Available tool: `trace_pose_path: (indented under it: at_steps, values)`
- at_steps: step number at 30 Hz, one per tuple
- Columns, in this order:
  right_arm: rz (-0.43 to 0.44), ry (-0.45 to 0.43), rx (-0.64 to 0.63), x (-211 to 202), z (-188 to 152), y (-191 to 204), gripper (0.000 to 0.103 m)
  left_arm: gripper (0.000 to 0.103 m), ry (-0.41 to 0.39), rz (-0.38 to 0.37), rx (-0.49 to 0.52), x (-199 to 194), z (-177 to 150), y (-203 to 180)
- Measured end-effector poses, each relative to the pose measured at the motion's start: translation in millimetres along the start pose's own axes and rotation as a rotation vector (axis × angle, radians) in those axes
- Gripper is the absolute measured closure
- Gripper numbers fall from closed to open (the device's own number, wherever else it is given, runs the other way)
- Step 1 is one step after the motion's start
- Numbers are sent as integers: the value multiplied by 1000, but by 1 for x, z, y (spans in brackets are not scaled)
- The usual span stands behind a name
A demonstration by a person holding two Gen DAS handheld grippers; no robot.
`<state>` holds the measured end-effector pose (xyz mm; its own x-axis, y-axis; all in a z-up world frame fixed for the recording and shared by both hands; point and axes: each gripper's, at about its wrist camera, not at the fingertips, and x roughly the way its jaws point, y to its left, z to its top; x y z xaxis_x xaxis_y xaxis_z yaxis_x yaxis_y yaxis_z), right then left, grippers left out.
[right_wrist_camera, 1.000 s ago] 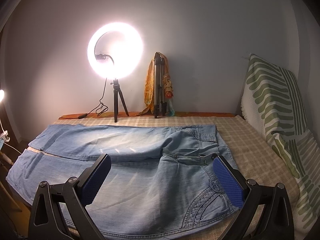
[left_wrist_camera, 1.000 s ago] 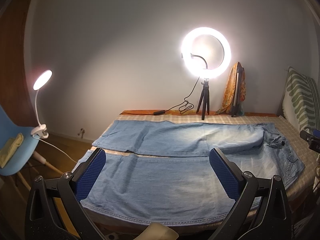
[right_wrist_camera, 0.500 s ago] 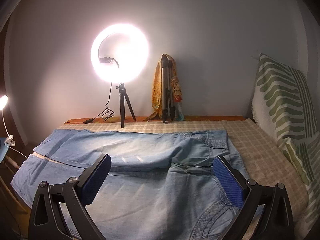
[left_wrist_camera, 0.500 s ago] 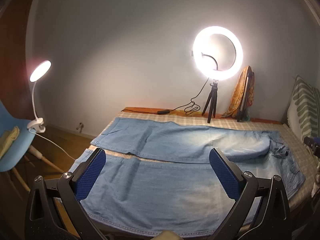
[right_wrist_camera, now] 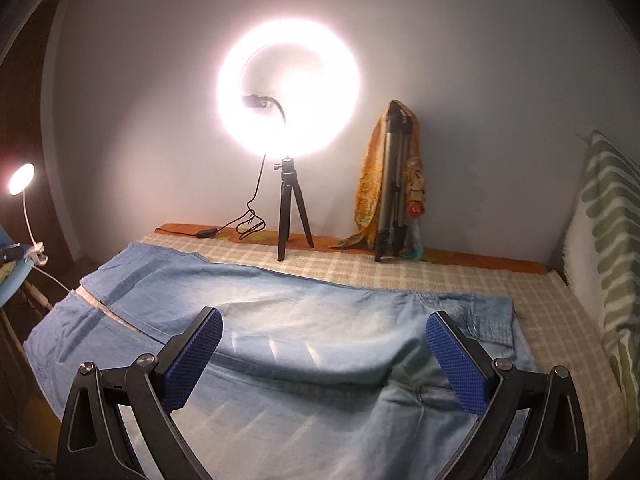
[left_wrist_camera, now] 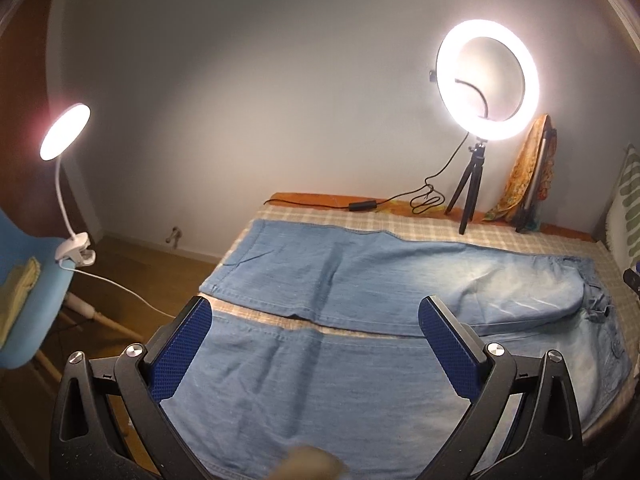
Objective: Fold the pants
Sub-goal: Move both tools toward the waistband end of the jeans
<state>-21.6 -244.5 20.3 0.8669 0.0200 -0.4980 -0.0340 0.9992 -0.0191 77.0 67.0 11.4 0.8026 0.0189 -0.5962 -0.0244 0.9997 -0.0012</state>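
Pants (left_wrist_camera: 360, 380) lie flat beneath both my claws, long axis running sideways. My left claw (left_wrist_camera: 320, 344) hangs wide open nearer the hems, my right claw (right_wrist_camera: 324, 356) equally spread, probably nearer the waistband.

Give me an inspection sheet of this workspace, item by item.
Surface: bed with a checked cover, mostly under the jeans.
Job's things: jeans spread flat, legs side by side with a strip of cover between, not yet folded.
Clutter: ring light on a small tripod, and a folded tripod draped with a scarf, both at the wall edge.
Grippers: left gripper and right gripper open, empty, above the jeans.
Cables: ring light cable coiled on the bed edge; lamp cord trailing to the floor.
Surroundings: clip lamp on a blue chair; striped pillow.
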Motion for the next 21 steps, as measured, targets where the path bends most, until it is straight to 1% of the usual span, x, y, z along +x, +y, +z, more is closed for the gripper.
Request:
trace_pose_path:
  at_steps: [3, 4, 6, 7, 9, 11, 12, 13, 15, 17, 18, 21]
  values:
    - [28, 22, -45, 27, 11, 4, 0, 0, 24, 9, -5, 18, 12, 2]
    - [39, 32, -59, 35, 14, 4, 0, 0, 57, 5, -19, 32, 19, 8]
    - [67, 51, -87, 54, 20, 7, 0, 0, 93, -5, -48, 45, 23, 14]
    - [82, 61, -97, 64, 23, 7, 0, 0, 121, 6, -76, 60, 28, 21]
    - [115, 81, -110, 84, 28, 7, 0, 0, 140, 31, -76, 77, 36, 26]
    - [145, 111, -131, 106, 33, 9, 0, 2, 144, 55, -53, 92, 44, 27]
    - [152, 124, -146, 117, 35, 11, 0, 2, 148, 58, -48, 98, 47, 27]
    - [158, 139, -165, 128, 37, 12, 1, 2, 160, 59, -46, 111, 52, 26]
    - [169, 183, -213, 155, 40, 15, 3, 2, 177, 60, -62, 130, 58, 26]
    - [181, 219, -242, 175, 39, 18, 7, 2, 189, 60, -66, 143, 61, 24]
    - [189, 237, -254, 188, 39, 19, 8, 2, 198, 67, -64, 155, 63, 22]
    - [211, 282, -275, 222, 37, 21, 9, 2, 224, 74, -68, 184, 67, 18]
